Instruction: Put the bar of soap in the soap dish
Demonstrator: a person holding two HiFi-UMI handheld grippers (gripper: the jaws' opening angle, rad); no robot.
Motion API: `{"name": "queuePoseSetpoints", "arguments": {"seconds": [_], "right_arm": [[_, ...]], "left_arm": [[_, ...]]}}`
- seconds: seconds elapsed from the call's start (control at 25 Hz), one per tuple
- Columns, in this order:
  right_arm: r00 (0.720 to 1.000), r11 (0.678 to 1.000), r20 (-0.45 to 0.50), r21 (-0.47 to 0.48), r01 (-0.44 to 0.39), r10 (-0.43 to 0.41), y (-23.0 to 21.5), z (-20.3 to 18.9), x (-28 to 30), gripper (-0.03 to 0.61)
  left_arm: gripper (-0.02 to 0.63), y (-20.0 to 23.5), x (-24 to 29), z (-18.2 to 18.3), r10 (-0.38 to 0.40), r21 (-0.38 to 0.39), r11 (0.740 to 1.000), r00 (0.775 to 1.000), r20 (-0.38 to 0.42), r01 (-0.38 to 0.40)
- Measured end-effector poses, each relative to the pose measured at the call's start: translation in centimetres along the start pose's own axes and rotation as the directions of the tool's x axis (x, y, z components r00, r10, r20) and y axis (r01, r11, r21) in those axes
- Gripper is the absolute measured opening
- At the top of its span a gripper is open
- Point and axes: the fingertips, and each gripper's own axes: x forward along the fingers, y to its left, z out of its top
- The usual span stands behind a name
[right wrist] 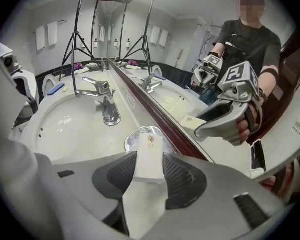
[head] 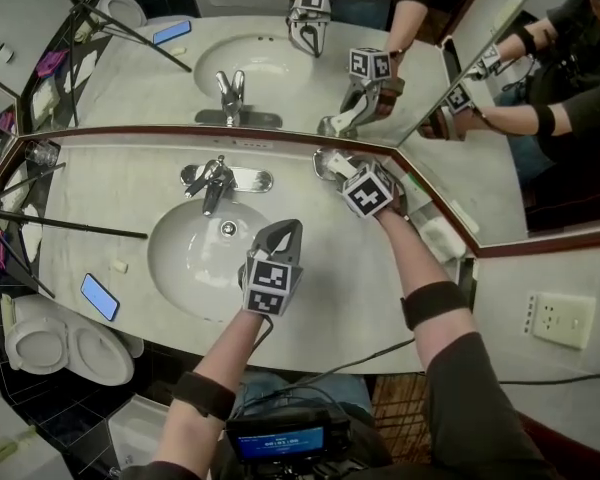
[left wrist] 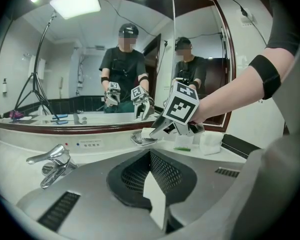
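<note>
A white bar of soap (right wrist: pixel 149 156) sits between the jaws of my right gripper (right wrist: pixel 149 170), and both pads press its sides. Its far end hangs over a shiny metal soap dish (right wrist: pixel 131 137) on the counter by the mirror. From the head view, the right gripper (head: pixel 342 171) points down at the soap dish (head: pixel 327 161). The left gripper view shows the soap (left wrist: pixel 146 132) just above the dish (left wrist: pixel 139 141). My left gripper (head: pixel 286 234) is shut and empty, over the right rim of the sink basin (head: pixel 170 268).
A chrome faucet (head: pixel 212 180) stands behind the basin. A blue phone (head: pixel 99 296) lies at the counter's front left. White packets (head: pixel 442 236) lie at the right end by the angled mirror. Tripod legs (head: pixel 70 226) reach over the left counter. A toilet (head: pixel 70 350) is below left.
</note>
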Motion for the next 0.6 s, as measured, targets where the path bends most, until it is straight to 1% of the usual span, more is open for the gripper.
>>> {"name": "queuePoseSetpoints", "arguments": {"seconds": [0.16, 0.32, 0.44, 0.6], "right_arm": [[0.998, 0.996, 0.06, 0.086, 0.012, -0.017, 0.3, 0.2, -3.3, 0.179], [0.992, 0.979, 0.124, 0.205, 0.013, -0.039, 1.9, -0.3, -7.7, 0.181], [0.98, 0.956, 0.184, 0.294, 0.014, -0.071, 2.9, -1.6, -10.9, 0.181], [0.96, 0.906, 0.257, 0.422, -0.007, -0.112, 5.5, -3.8, -15.1, 0.184]], "left_arm": [[0.0, -0.2, -0.6, 0.3, -0.013, 0.017, 1.0, 1.0, 0.001, 0.013], [0.0, -0.9, -1.8, 0.9, -0.038, 0.048, 0.998, 0.999, 0.008, 0.037], [0.0, -1.7, -2.7, 1.6, -0.06, 0.065, 0.996, 0.998, 0.022, 0.059], [0.0, -3.0, -4.1, 2.2, -0.089, 0.084, 0.993, 0.995, 0.042, 0.085]]}}
